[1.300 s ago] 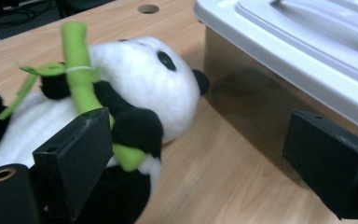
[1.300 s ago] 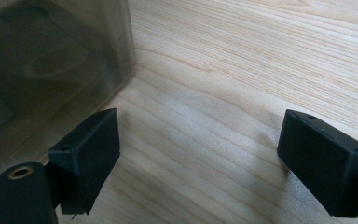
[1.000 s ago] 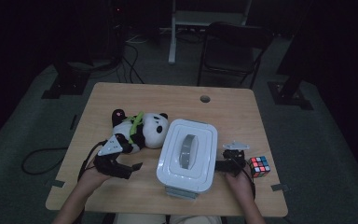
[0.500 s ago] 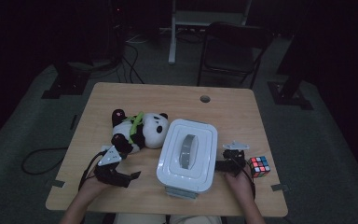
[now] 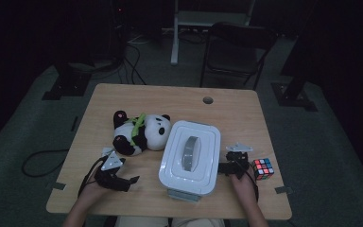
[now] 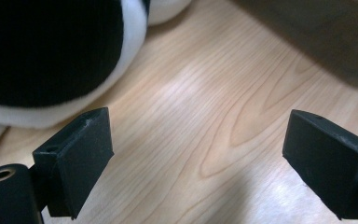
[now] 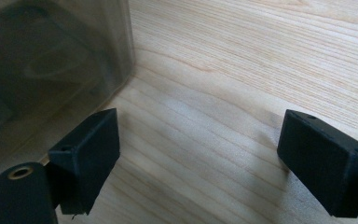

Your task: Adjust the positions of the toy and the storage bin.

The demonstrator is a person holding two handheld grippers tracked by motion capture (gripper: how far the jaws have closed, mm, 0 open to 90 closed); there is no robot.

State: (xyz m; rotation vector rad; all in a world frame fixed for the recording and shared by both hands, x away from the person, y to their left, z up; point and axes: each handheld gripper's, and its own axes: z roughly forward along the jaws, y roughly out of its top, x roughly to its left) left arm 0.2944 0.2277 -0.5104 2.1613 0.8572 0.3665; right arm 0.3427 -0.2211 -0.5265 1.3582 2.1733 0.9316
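Much of the tabletop [image 5: 137, 97] lies bare toward its far edge. Near the front edge sits the white lidded box [image 5: 189, 157], the panda toy [image 5: 139, 134] just left. Left gripper [image 5: 118, 182] and right gripper [image 5: 230, 166] flank the box, jaws apart, empty.

Both forearms reached in over the table's [image 5: 179, 97] near edge, the left gripper [image 5: 128, 182] low by the near-left corner, the right gripper [image 5: 225, 166] towards the right edge, both with jaws spread wide and empty.
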